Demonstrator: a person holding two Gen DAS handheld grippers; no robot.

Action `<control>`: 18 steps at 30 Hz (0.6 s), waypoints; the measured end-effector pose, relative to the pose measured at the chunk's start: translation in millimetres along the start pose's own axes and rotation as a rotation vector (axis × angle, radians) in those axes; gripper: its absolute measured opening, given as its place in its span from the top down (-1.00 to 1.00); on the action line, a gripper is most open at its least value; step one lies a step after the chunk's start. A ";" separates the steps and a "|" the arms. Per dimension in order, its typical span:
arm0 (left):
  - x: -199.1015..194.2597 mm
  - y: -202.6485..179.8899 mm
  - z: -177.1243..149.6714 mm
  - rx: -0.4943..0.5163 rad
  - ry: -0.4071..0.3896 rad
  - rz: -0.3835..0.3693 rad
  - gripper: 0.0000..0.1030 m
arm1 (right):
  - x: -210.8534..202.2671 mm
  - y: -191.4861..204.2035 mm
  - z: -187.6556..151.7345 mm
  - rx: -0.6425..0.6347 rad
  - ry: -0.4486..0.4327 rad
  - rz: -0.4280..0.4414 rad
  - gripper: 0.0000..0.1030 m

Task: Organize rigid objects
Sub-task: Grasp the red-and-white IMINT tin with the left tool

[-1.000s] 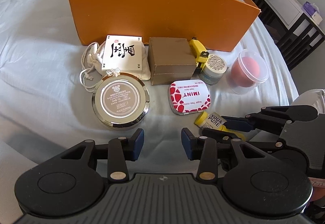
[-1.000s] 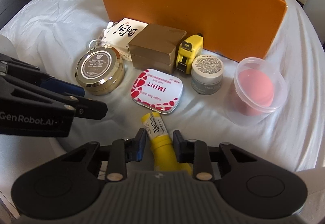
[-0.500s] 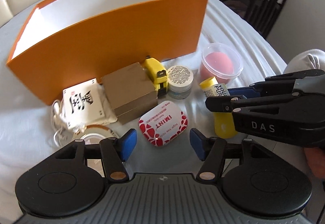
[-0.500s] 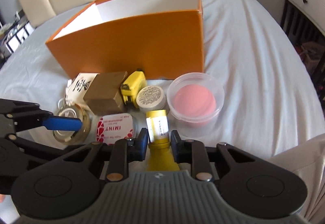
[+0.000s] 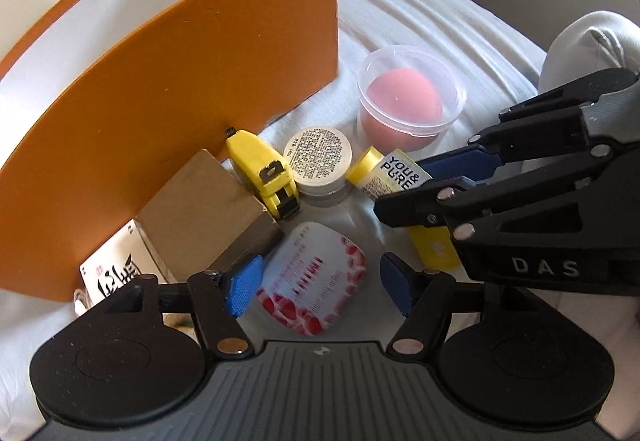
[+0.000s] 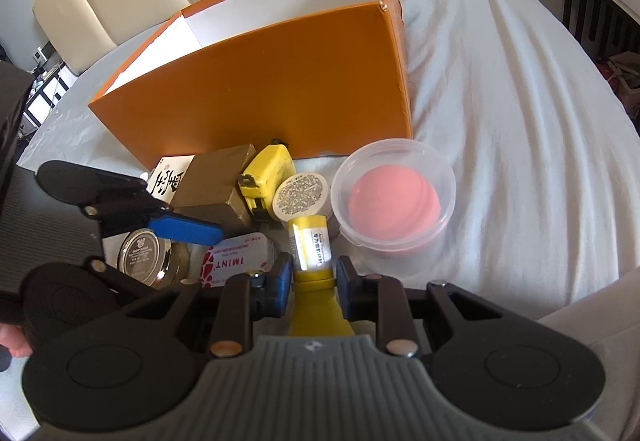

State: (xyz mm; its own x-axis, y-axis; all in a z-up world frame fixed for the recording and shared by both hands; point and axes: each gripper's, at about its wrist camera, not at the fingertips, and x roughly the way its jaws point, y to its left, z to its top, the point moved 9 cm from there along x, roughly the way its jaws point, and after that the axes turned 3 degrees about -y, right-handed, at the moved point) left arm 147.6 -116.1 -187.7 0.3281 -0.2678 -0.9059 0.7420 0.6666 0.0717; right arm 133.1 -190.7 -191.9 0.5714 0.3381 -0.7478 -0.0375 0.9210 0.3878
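The small yellow plastic tube with a white label point(image 6: 311, 247) is pinched between the two blue pads of the right gripper point(image 6: 313, 277). Its long side runs straight out along the fingers, and its round cap end points ahead toward the tall orange cardboard box point(image 6: 280, 81). In the left wrist view the tube point(image 5: 394, 177) hangs over the pale sheet, just beside the little round jar with a printed lid point(image 5: 319, 157).

The left gripper point(image 5: 316, 287) has its jaws spread wide with nothing between them. It hovers over the flat red and white mint tin point(image 5: 312, 281).

The other things lie packed close along the near wall of the box: a yellow tape measure point(image 6: 266, 177), a brown cardboard block point(image 6: 216, 187), a white card with black brush letters point(image 6: 168, 179) and a round shiny metal case point(image 6: 146, 257). The tape measure touches the box wall.

A clear plastic tub point(image 6: 394, 195) sits near the box's right corner, with a pink sponge egg point(image 6: 394, 201) inside it. The orange box is open on top, and its white inside walls show. To the right of the tub the pale bed sheet point(image 6: 500, 121) stretches wide toward the bed's right edge.
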 end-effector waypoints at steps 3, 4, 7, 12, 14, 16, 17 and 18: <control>4.8 -0.2 -1.8 0.000 0.023 0.009 -0.39 | 4.0 -0.8 0.0 0.007 0.014 0.004 0.55; 4.2 -0.3 -1.9 0.001 0.026 0.011 -0.35 | 4.1 -0.7 0.1 0.008 0.016 0.006 0.54; 2.2 -0.8 -5.4 -0.038 0.052 -0.007 -0.31 | 8.4 -0.4 -0.4 0.003 0.036 0.010 0.50; 3.2 -1.4 -9.1 -0.103 0.068 -0.037 -0.41 | 17.1 1.3 -1.1 -0.008 0.075 0.006 0.47; 9.5 -0.6 -10.5 -0.113 0.078 -0.021 -0.43 | 21.4 1.2 -1.8 -0.006 0.101 0.001 0.40; 12.9 -4.2 -9.3 -0.093 0.075 -0.003 -0.43 | 25.3 1.0 -2.5 0.000 0.122 0.005 0.36; 13.1 -5.9 -9.0 -0.080 0.074 0.011 -0.42 | 26.6 0.9 -2.9 0.003 0.129 0.007 0.35; 11.9 -7.8 -9.7 -0.069 0.072 0.023 -0.39 | 27.4 1.0 -3.0 0.004 0.132 0.008 0.35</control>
State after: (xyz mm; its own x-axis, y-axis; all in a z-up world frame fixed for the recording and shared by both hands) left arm 140.0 -117.7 -203.0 0.2998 -0.2024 -0.9323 0.6920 0.7188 0.0665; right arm 146.3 -180.0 -213.6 0.4580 0.3680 -0.8092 -0.0380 0.9176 0.3958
